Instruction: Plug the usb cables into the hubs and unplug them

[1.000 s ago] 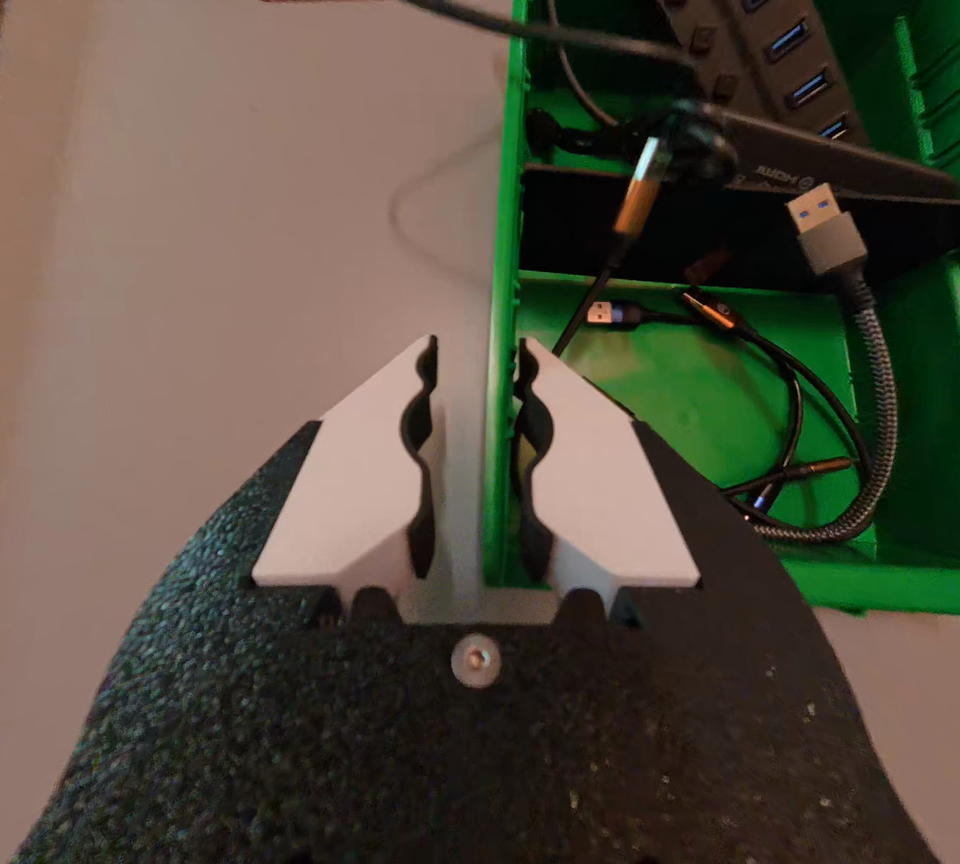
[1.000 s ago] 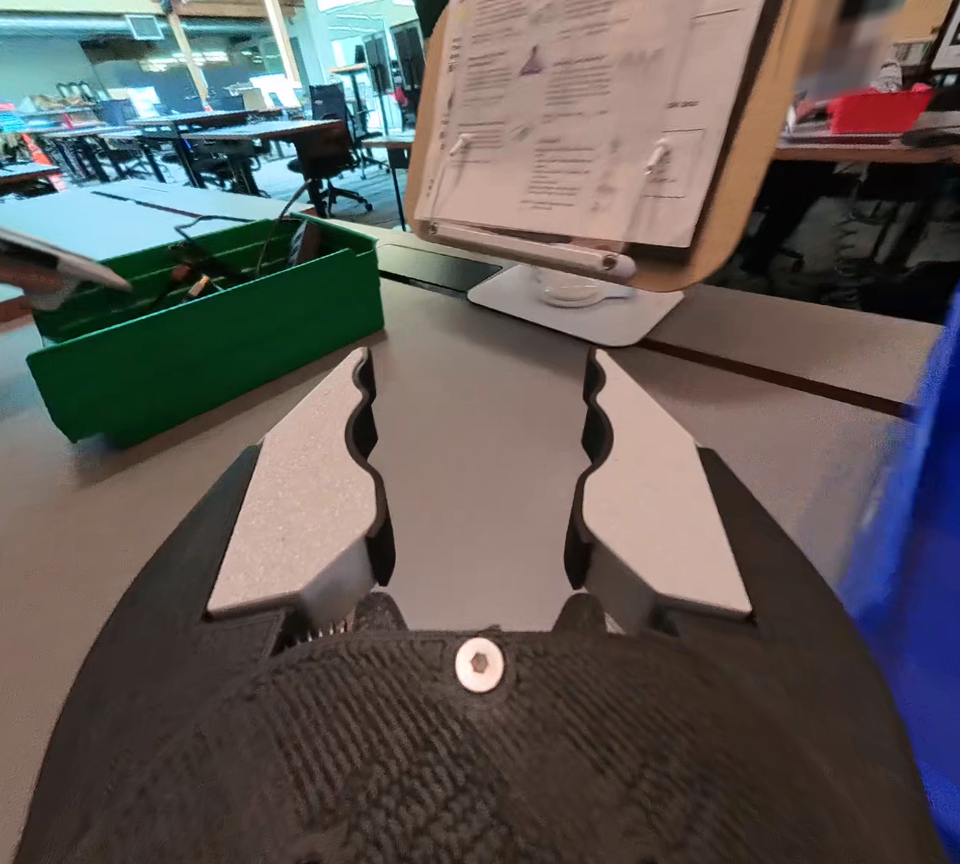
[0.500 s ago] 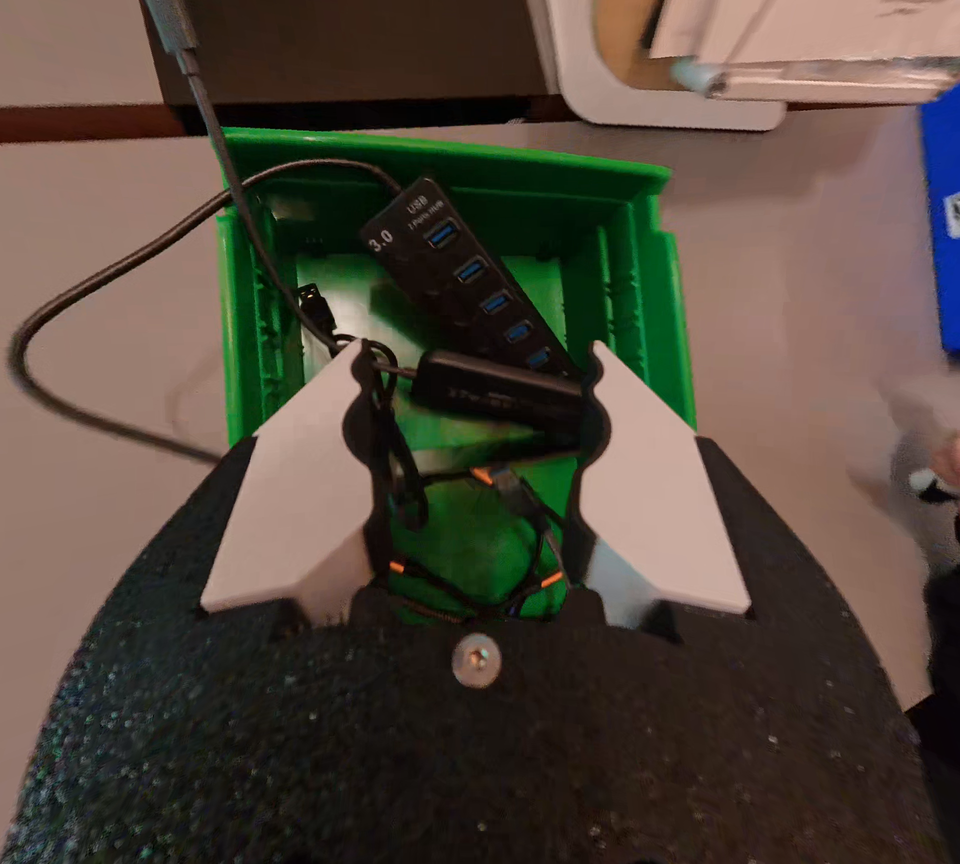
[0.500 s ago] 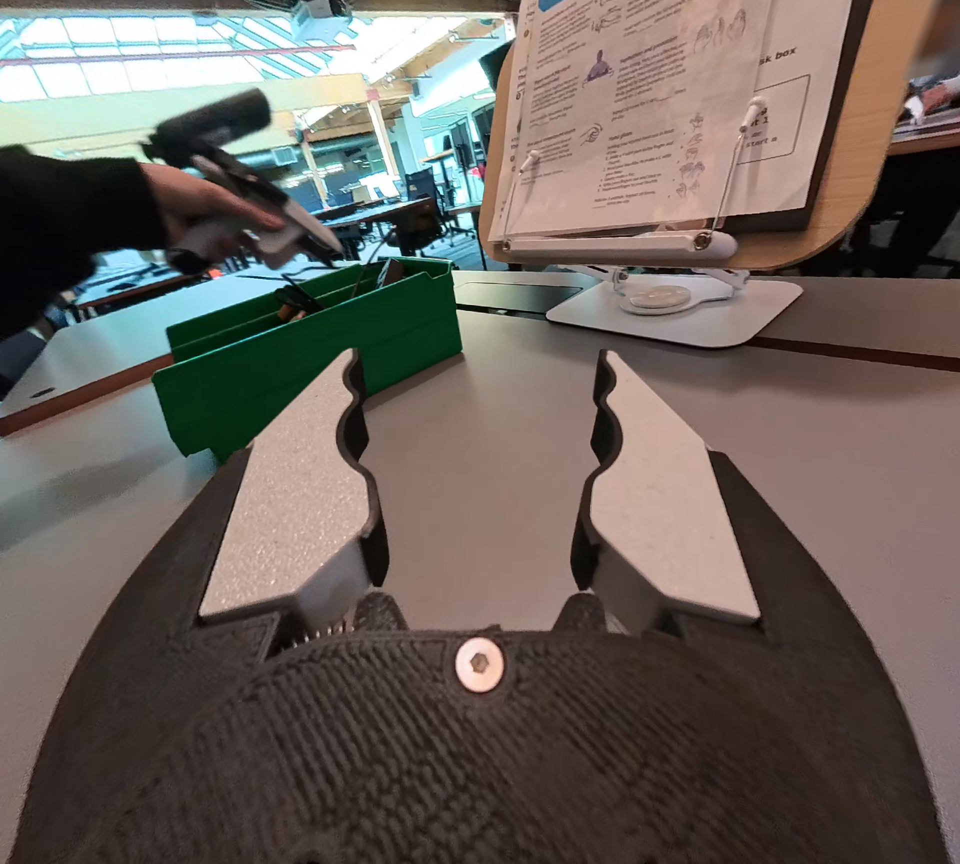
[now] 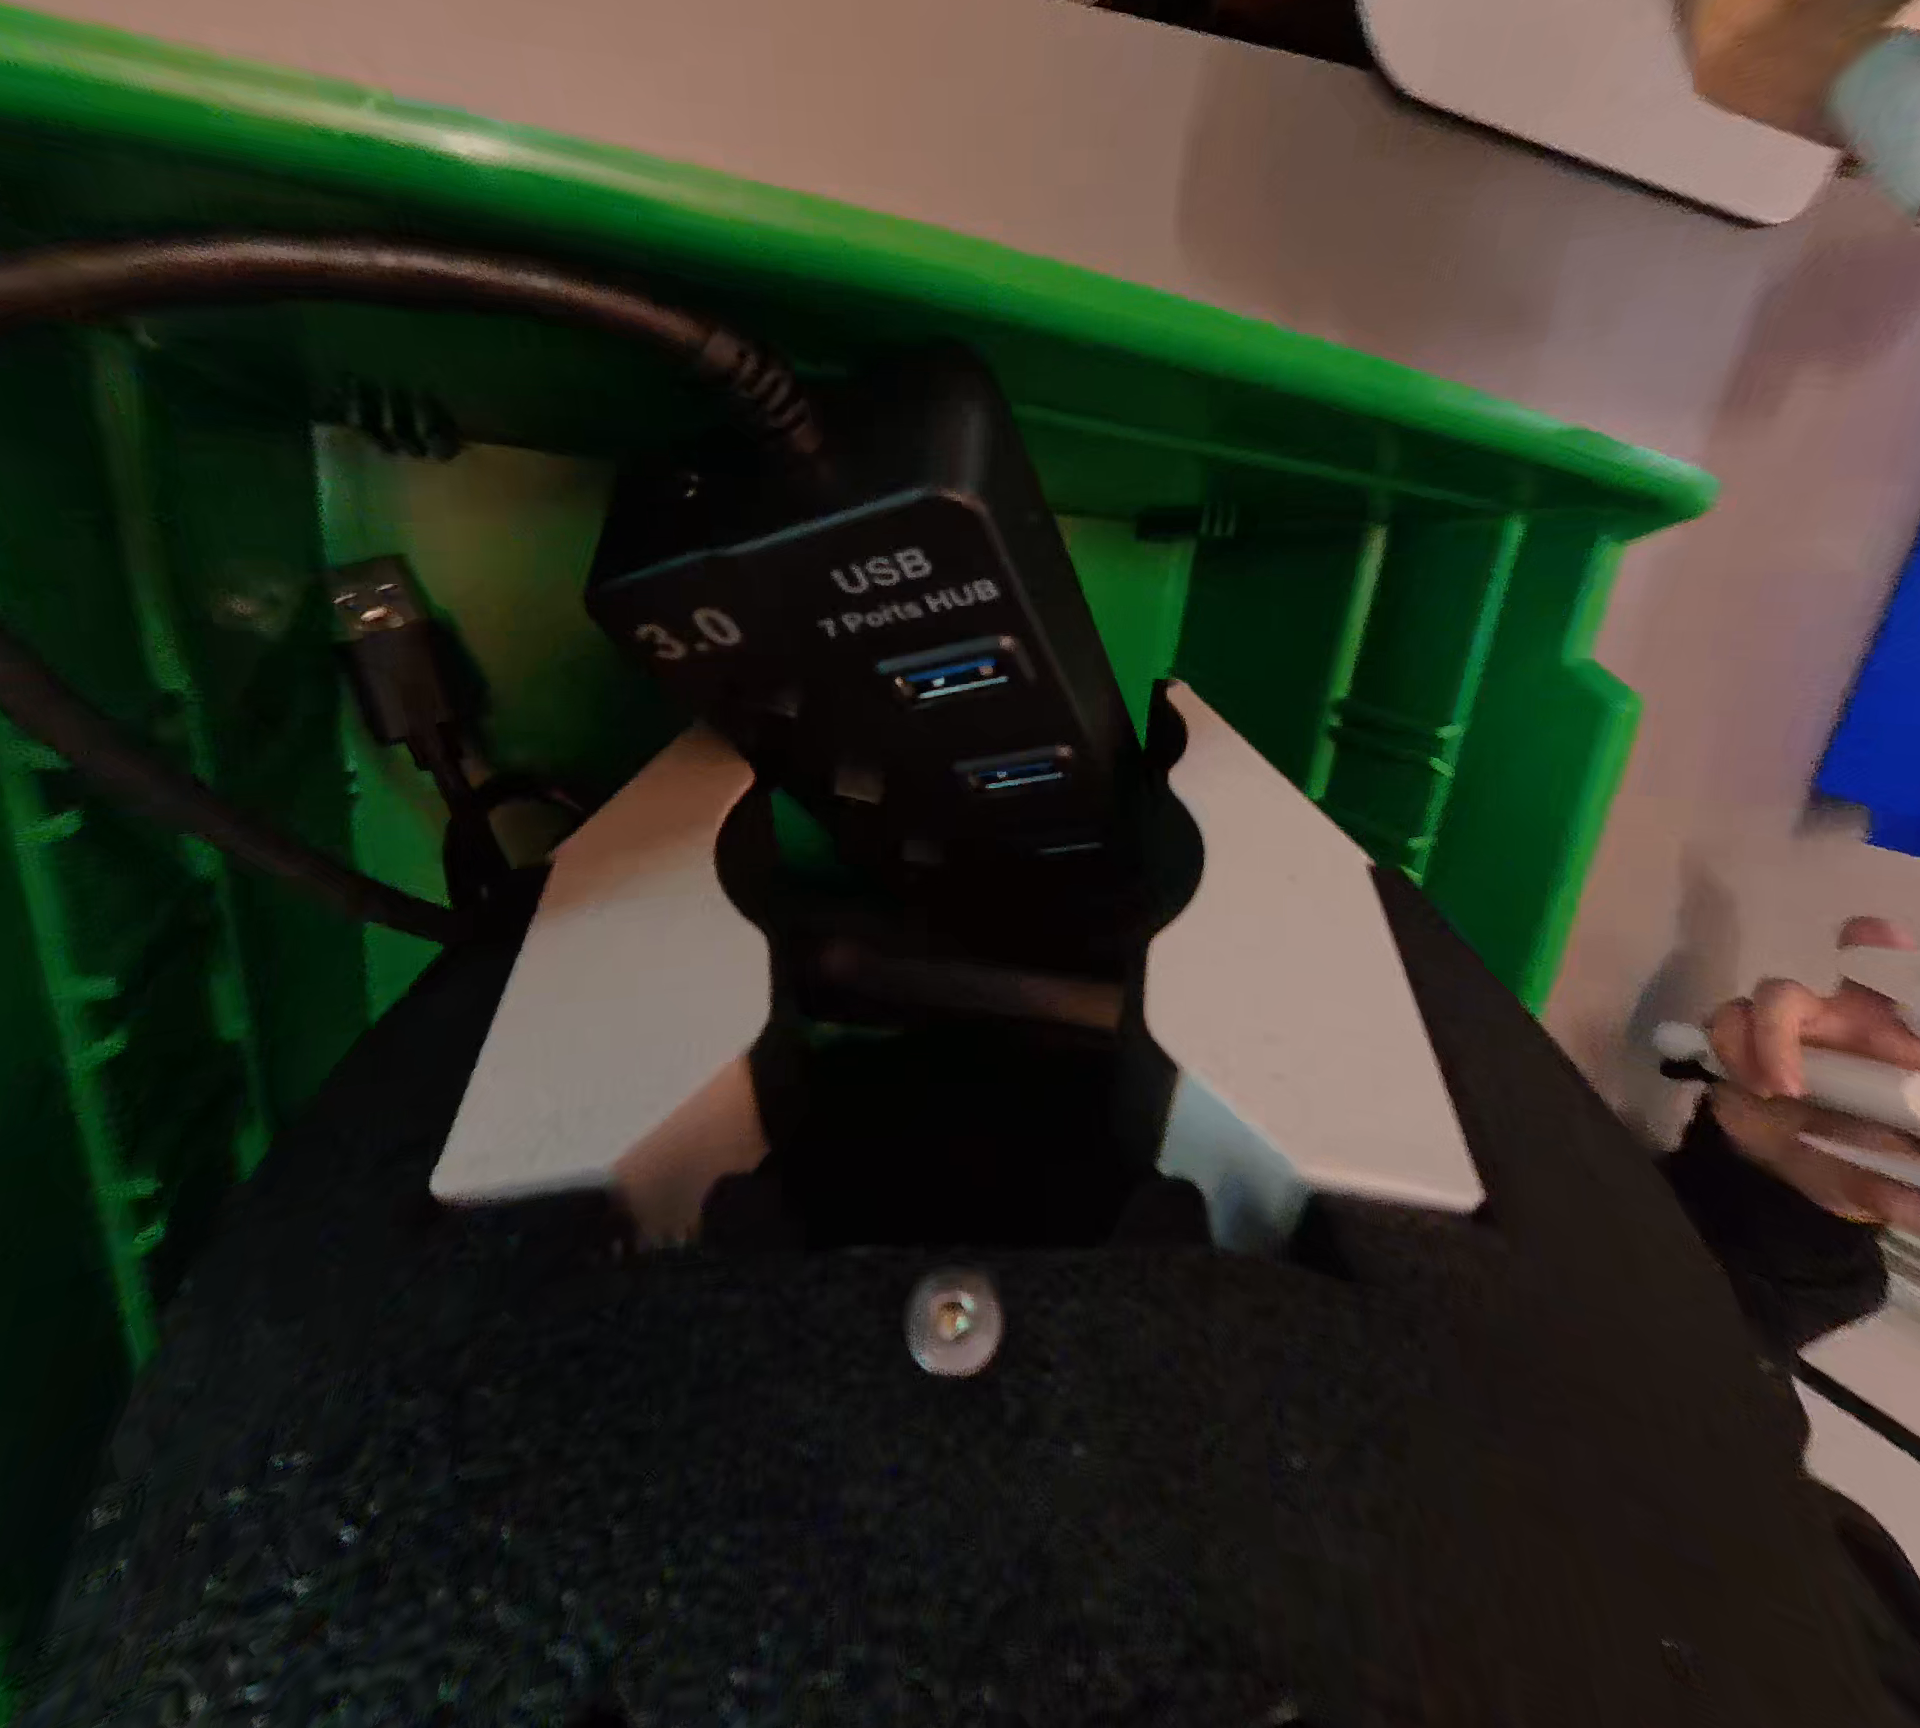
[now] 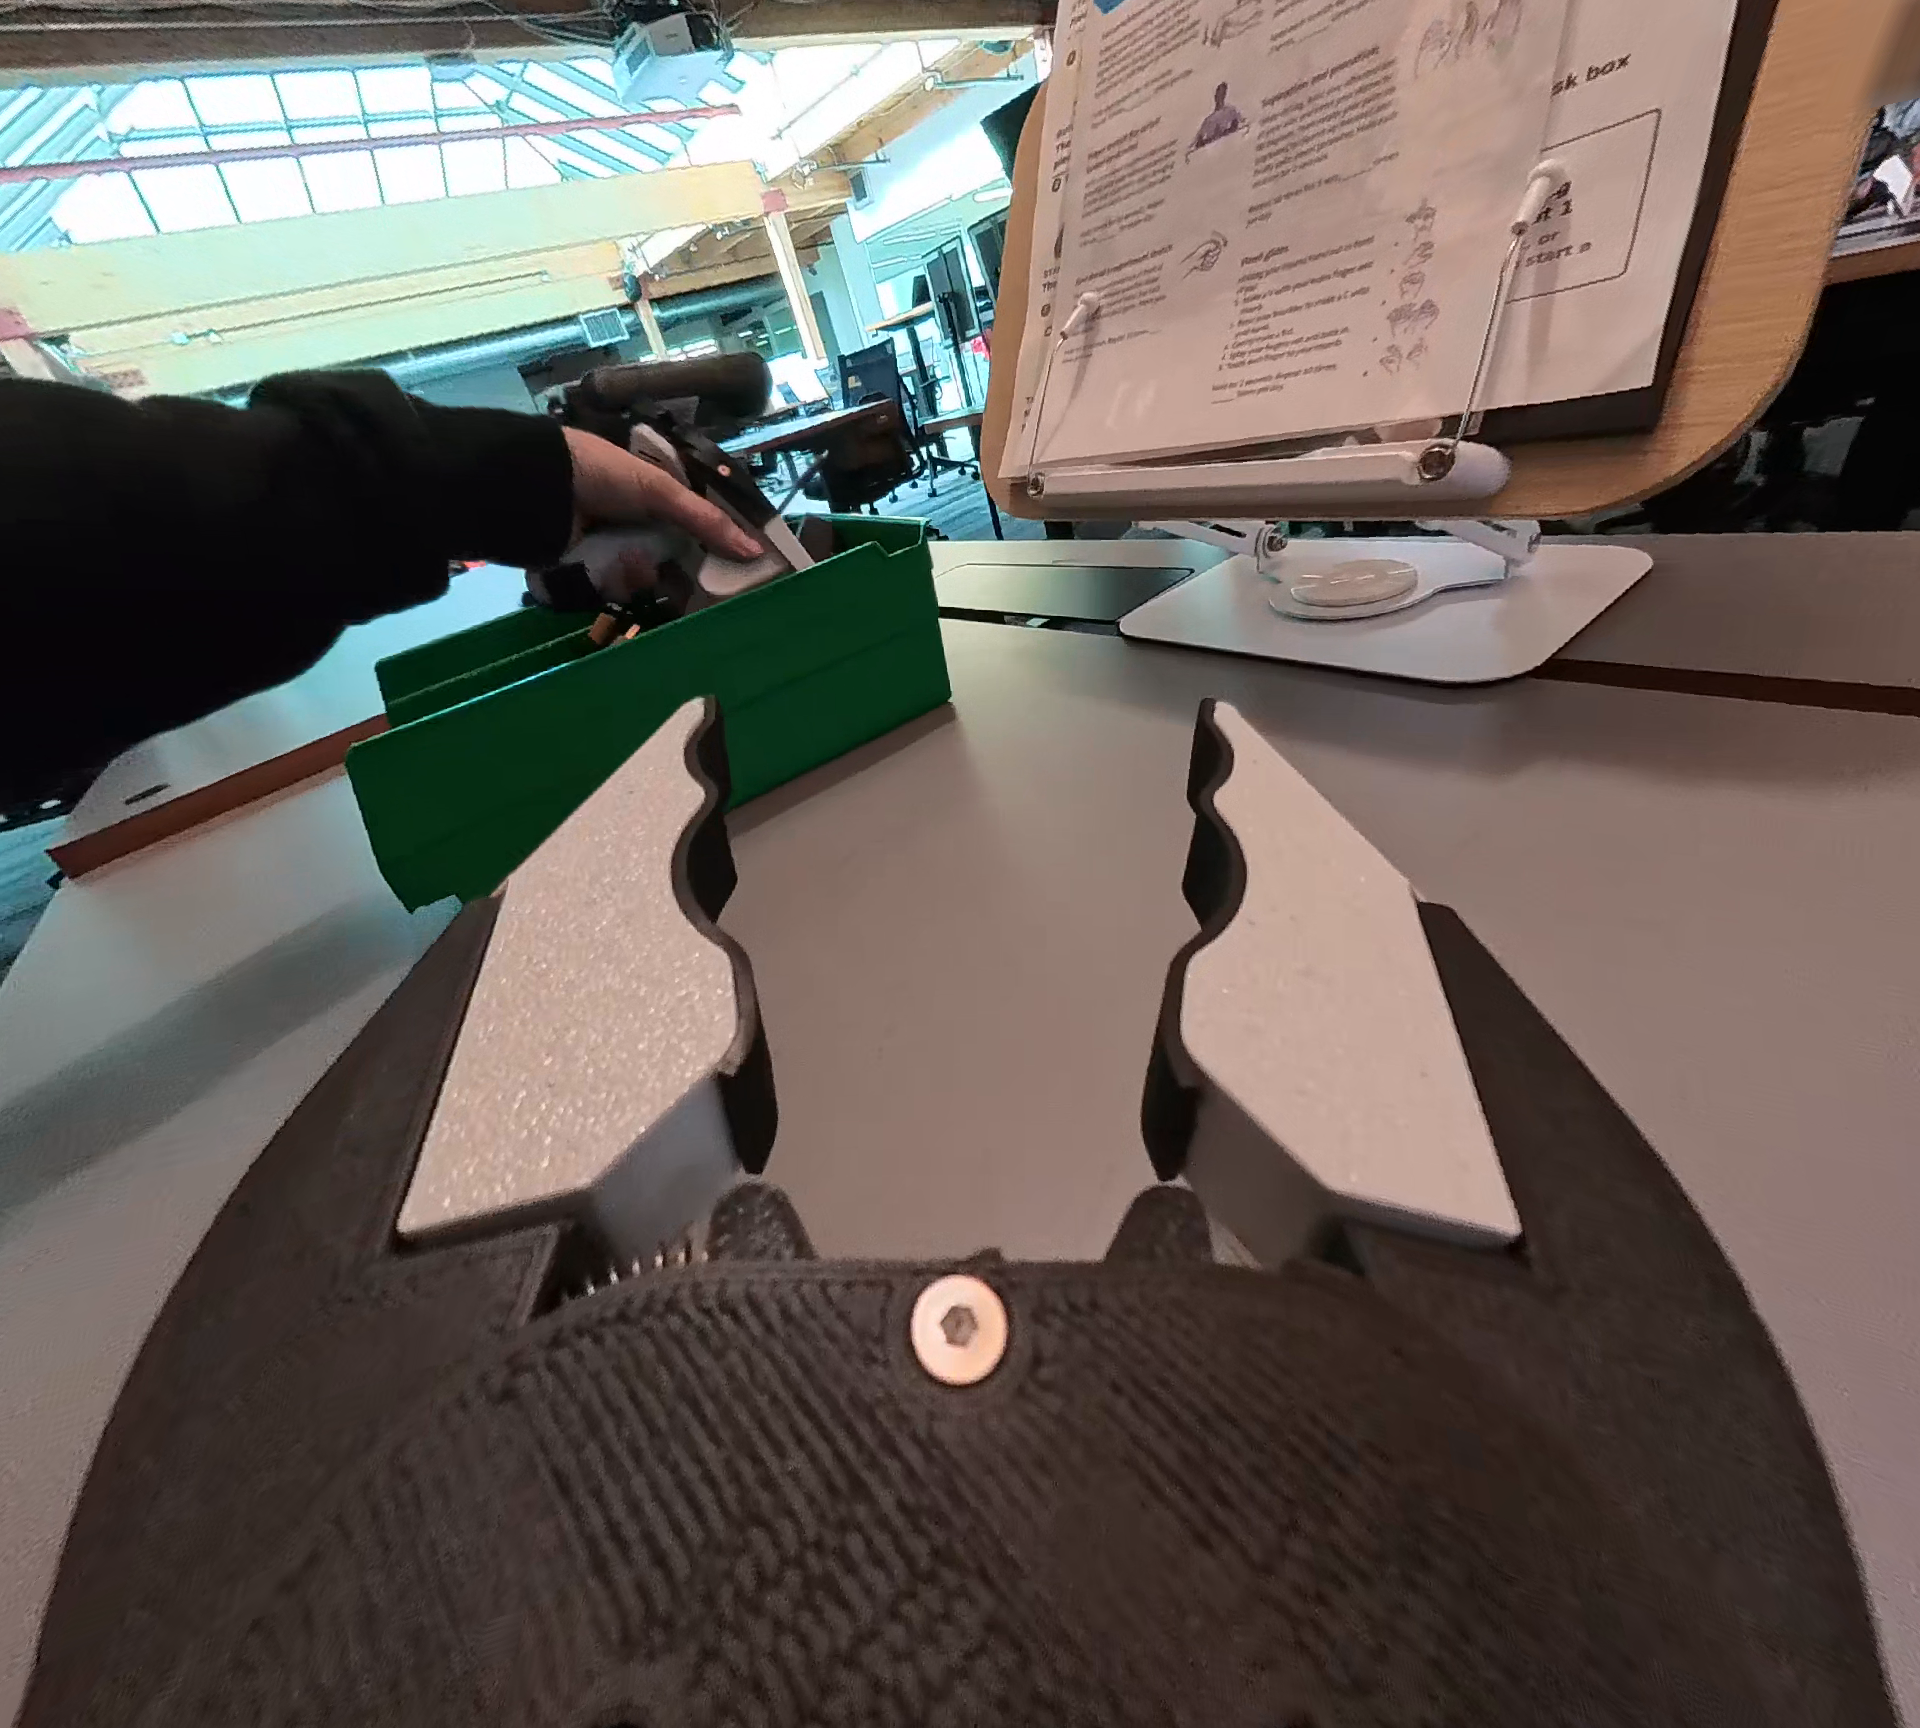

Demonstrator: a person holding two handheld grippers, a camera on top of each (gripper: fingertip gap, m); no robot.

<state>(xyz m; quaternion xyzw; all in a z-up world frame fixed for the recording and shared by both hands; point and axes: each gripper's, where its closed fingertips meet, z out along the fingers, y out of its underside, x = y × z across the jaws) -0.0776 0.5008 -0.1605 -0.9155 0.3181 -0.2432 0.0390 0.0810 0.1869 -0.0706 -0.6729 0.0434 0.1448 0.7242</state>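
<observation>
USB hub (image 5: 914,629), a black oblong plastic block with blue ports along its face, lies tilted inside the green plastic bin (image 5: 1247,348). My left tongs (image 5: 951,743) reach down into that bin, spread wide, with the hub's near end between the two grey fingers (image 5: 623,972); whether they touch it I cannot tell. A thick black cable (image 5: 416,276) enters the hub's far end. A loose black USB plug (image 5: 379,629) lies to its left. My right tongs (image 6: 956,722) hover released over the grey worktop (image 6: 1558,847), gripping nothing, well apart from the bin (image 6: 665,733).
</observation>
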